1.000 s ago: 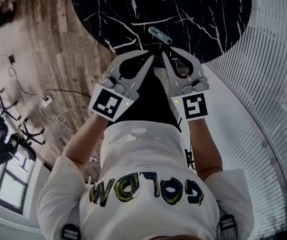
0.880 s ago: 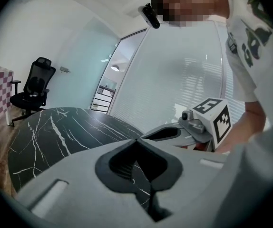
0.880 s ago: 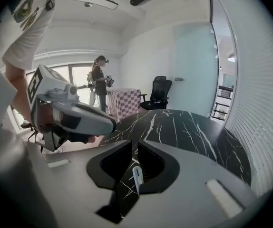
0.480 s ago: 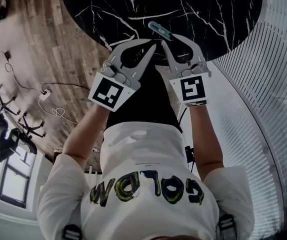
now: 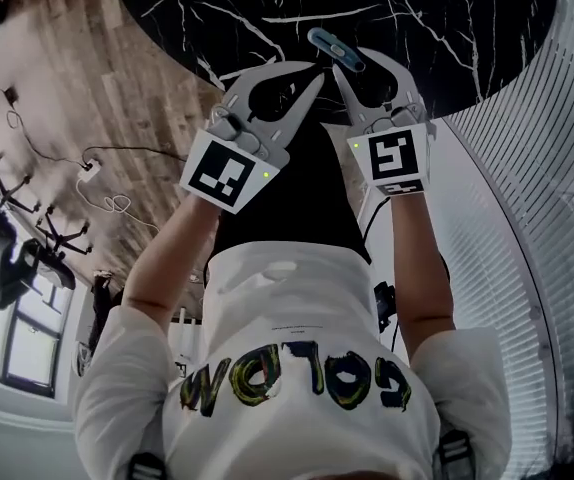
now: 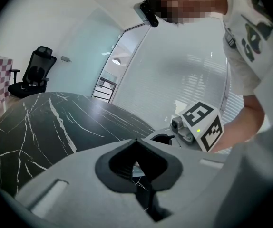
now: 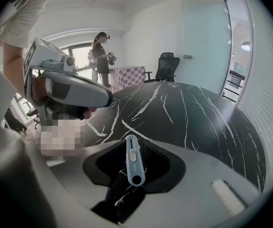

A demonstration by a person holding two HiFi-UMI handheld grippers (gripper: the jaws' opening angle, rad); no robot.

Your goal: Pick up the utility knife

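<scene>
The utility knife (image 5: pixel 335 49), light blue and slim, lies on the black marble table (image 5: pixel 427 18) close to its near edge. My right gripper (image 5: pixel 359 64) hovers just over it. Its jaws are opening, and in the right gripper view the knife (image 7: pixel 133 161) shows on the table in the gap between them, with neither pad pressing on it. My left gripper (image 5: pixel 313 74) is beside it on the left, with its fingertips together and nothing held. In the left gripper view its tips (image 6: pixel 136 140) meet over the table edge, and the right gripper's marker cube (image 6: pixel 200 126) is at the right.
The round table's edge runs under both grippers, with wood floor and cables (image 5: pixel 97 183) to the left. A white slatted wall (image 5: pixel 547 168) curves along the right. An office chair (image 7: pixel 167 63) and a standing person (image 7: pixel 100 51) are beyond the table.
Both grippers have come down toward the table edge and closer to the knife. The right gripper's jaws have spread apart; the left's stay together.
</scene>
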